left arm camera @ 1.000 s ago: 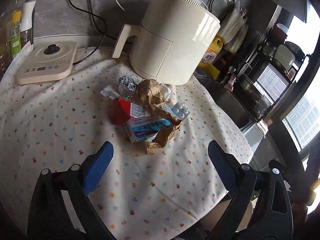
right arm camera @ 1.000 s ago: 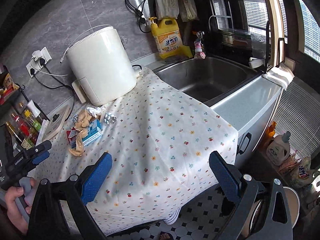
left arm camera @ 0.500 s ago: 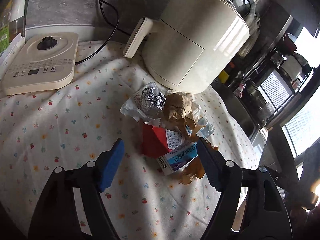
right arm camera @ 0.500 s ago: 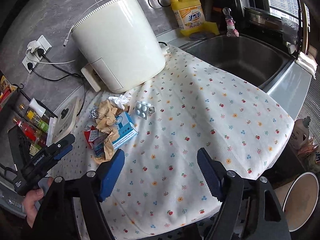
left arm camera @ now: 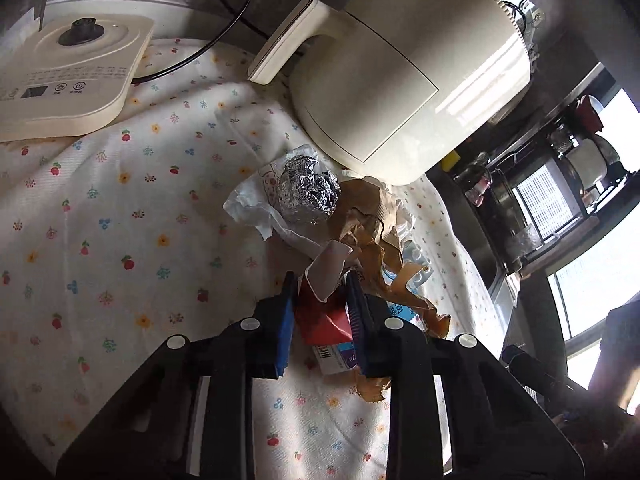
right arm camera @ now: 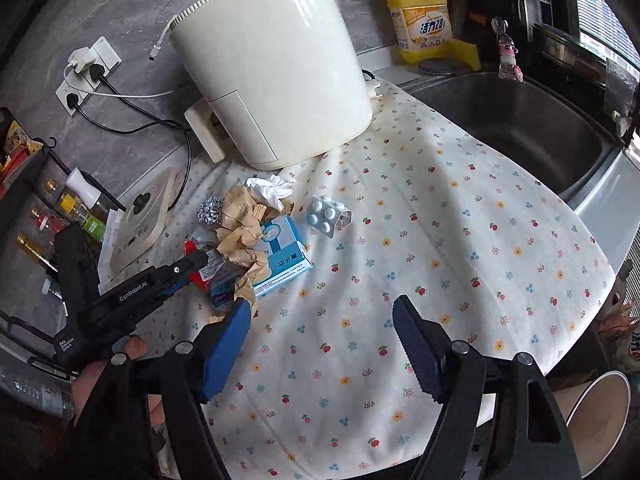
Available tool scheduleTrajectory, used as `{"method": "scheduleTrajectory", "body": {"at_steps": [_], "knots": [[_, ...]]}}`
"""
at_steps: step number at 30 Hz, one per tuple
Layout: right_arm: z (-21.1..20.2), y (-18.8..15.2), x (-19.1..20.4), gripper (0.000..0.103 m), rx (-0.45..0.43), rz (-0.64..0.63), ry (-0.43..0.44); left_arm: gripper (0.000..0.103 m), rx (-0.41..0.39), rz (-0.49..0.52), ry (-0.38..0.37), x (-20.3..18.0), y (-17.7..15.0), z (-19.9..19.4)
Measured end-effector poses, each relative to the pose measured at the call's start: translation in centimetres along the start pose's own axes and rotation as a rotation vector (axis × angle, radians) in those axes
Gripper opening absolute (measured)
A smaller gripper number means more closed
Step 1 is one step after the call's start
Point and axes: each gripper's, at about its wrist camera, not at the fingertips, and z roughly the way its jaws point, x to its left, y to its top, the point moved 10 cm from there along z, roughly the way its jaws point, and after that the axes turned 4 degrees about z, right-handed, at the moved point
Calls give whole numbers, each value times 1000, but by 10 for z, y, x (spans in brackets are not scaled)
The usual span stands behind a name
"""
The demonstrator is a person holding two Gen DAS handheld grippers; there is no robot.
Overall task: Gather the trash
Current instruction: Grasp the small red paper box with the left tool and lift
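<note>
A trash pile lies on the flowered cloth: a foil ball point(left arm camera: 310, 192), white tissue point(left arm camera: 256, 210), crumpled brown paper point(left arm camera: 370, 220), a red carton point(left arm camera: 322, 318), a blue-and-white box point(right arm camera: 280, 254) and a pill blister point(right arm camera: 326, 216). My left gripper point(left arm camera: 322, 304) is shut on the red carton at the near side of the pile; it also shows in the right wrist view point(right arm camera: 188, 270). My right gripper point(right arm camera: 322, 344) is open and empty above the cloth, in front of the pile.
A cream air fryer point(right arm camera: 272, 60) stands just behind the pile. A flat cream appliance point(left arm camera: 68, 76) with a cord is at the left. The sink point(right arm camera: 520, 120) lies right of the cloth point(right arm camera: 440, 240). A paper cup point(right arm camera: 600, 420) sits below the table edge.
My left gripper moved forward into the pile and closed on the red carton. My right gripper came closer to the table and stayed open.
</note>
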Motion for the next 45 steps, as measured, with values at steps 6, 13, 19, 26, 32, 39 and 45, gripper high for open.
{"method": "scheduleTrajectory", "body": {"at_steps": [6, 13, 19, 26, 32, 39, 45], "knots": [[32, -2, 35, 73, 53, -59, 69, 24, -77, -15, 58, 21, 3, -49], [58, -1, 59, 72, 50, -133, 41, 24, -152, -83, 182, 67, -4, -112], [78, 0, 61, 29, 100, -103, 40, 24, -206, -113, 239, 87, -12, -154], [48, -1, 65, 24, 36, -94, 55, 24, -208, -134, 246, 94, -36, -174], [20, -6, 59, 24, 16, -121, 73, 24, -230, -133, 241, 83, -41, -184], [-15, 9, 39, 24, -47, -78, 116, 24, -225, -81, 232, 49, -33, -173], [-54, 13, -2, 24, -84, -83, 125, 24, -245, -19, 214, -8, -30, -158]]}}
